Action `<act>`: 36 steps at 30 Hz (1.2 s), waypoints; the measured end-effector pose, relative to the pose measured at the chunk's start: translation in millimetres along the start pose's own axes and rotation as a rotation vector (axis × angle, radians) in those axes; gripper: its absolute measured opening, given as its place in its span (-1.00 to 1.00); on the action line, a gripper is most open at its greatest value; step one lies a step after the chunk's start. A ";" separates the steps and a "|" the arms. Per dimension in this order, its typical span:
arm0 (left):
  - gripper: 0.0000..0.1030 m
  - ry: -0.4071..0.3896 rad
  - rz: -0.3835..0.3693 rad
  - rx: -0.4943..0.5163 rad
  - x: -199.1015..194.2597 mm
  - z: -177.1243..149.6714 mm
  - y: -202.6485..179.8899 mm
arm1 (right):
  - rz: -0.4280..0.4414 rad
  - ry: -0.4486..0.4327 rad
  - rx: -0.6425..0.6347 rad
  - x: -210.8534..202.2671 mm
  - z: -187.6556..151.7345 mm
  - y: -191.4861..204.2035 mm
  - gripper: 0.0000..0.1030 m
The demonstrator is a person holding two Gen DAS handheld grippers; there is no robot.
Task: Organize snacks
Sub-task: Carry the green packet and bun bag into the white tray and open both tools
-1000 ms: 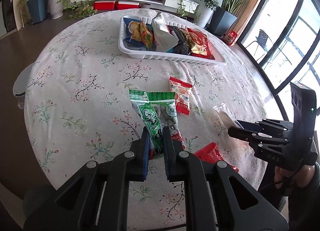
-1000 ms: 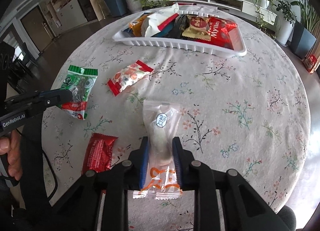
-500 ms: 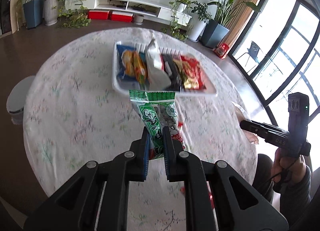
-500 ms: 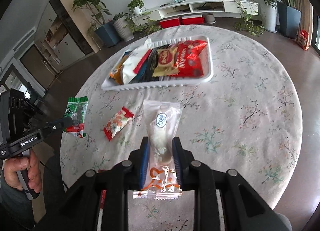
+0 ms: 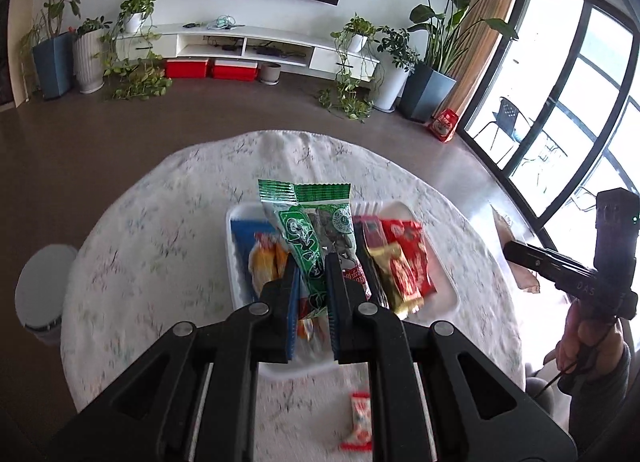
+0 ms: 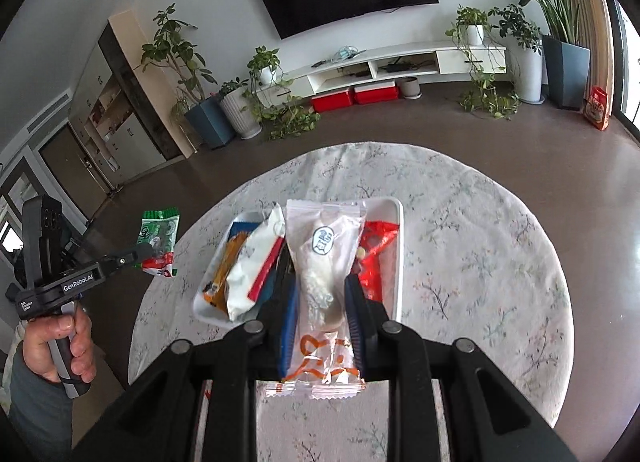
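Observation:
My left gripper (image 5: 311,264) is shut on two green snack packets (image 5: 316,229) and holds them high above the white tray (image 5: 231,262). My right gripper (image 6: 321,286) is shut on a clear packet with a white snack (image 6: 324,262), also high above the tray (image 6: 396,258). The tray holds several packets in blue, orange, white, black and red. The left gripper and its green packets (image 6: 158,232) show at the left of the right wrist view. The right gripper (image 5: 520,254) shows at the right of the left wrist view.
The round table (image 5: 152,246) has a floral cloth. A small red and white packet (image 5: 359,418) lies on it near the front edge. A grey stool (image 5: 42,294) stands at the table's left. Plants and a TV cabinet stand far behind.
Both grippers have risen well above the table with their packets and moved toward the tray, which now appears smaller and directly below the held packets.

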State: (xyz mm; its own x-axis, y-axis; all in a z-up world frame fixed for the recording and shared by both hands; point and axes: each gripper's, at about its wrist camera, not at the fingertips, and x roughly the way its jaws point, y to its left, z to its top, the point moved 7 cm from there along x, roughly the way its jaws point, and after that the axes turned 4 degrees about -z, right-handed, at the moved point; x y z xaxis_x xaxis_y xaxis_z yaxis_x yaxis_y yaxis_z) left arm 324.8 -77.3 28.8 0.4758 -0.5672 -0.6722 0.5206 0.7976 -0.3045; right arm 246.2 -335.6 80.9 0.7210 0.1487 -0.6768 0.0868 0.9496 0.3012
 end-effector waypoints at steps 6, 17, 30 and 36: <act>-0.80 0.059 -0.008 0.019 50.9 20.6 9.2 | 0.013 0.045 -0.026 51.7 20.1 21.0 -0.51; -0.80 0.136 -0.019 -0.003 107.5 -5.9 25.7 | -0.033 0.131 -0.059 116.6 11.0 43.7 -0.51; -0.74 0.155 -0.023 -0.027 124.2 -10.0 40.1 | -0.090 0.185 -0.068 154.9 -4.5 39.6 -0.49; -0.73 0.154 -0.025 -0.039 125.4 -9.9 41.6 | -0.085 0.186 -0.085 158.2 -6.9 43.7 -0.35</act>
State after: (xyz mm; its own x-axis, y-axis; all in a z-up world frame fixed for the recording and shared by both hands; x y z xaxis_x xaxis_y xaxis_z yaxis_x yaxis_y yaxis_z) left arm 399.1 -113.1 -74.9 0.3469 -0.5510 -0.7590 0.5015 0.7928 -0.3463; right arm 359.3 -268.7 -17.6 0.5732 0.1080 -0.8123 0.0783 0.9795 0.1854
